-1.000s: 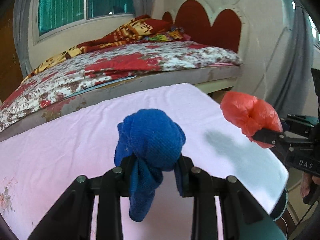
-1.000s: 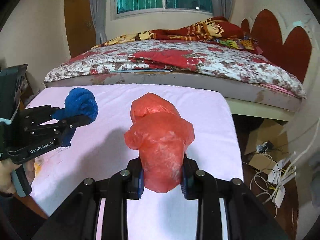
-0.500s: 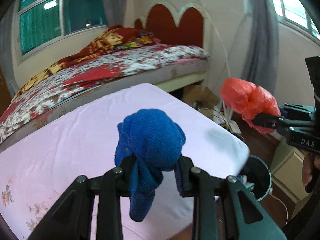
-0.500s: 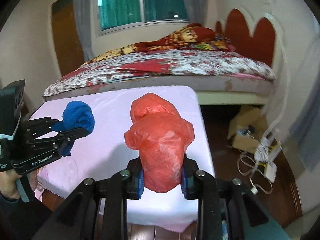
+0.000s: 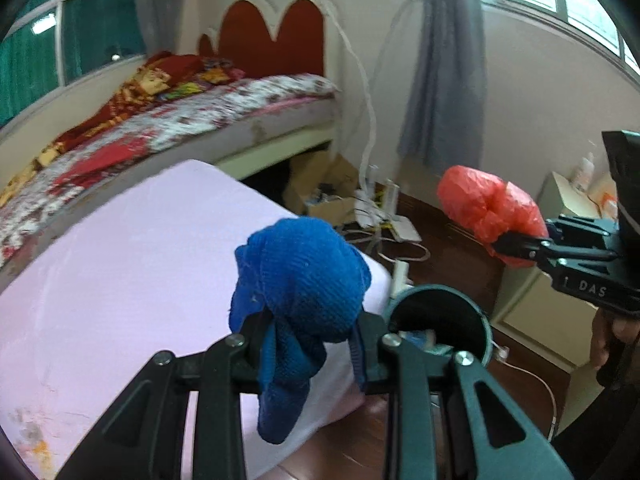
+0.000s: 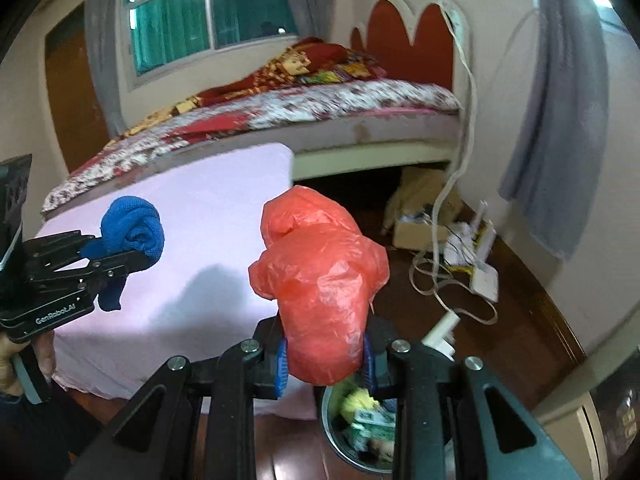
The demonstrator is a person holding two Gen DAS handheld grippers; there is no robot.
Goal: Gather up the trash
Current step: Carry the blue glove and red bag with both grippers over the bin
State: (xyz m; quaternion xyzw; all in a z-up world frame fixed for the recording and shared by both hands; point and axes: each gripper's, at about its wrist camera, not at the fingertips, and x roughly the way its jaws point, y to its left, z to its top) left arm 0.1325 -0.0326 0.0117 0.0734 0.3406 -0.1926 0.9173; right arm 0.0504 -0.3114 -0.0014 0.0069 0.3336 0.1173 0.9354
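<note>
Right tool view alone shows bin contents.

Floral bed, cardboard box, grey curtain.

The cloth in the left gripper is deep blue with a knitted weave. The bag in the right gripper is translucent orange-red. Both grippers are black; the right one's pads are blue. Below the left gripper, the sheet is pale pink, stained yellow at one corner. Beyond it, the bedspread is white with red flowers. The headboard is dark red, the curtain grey-blue. The bin is teal.
</note>
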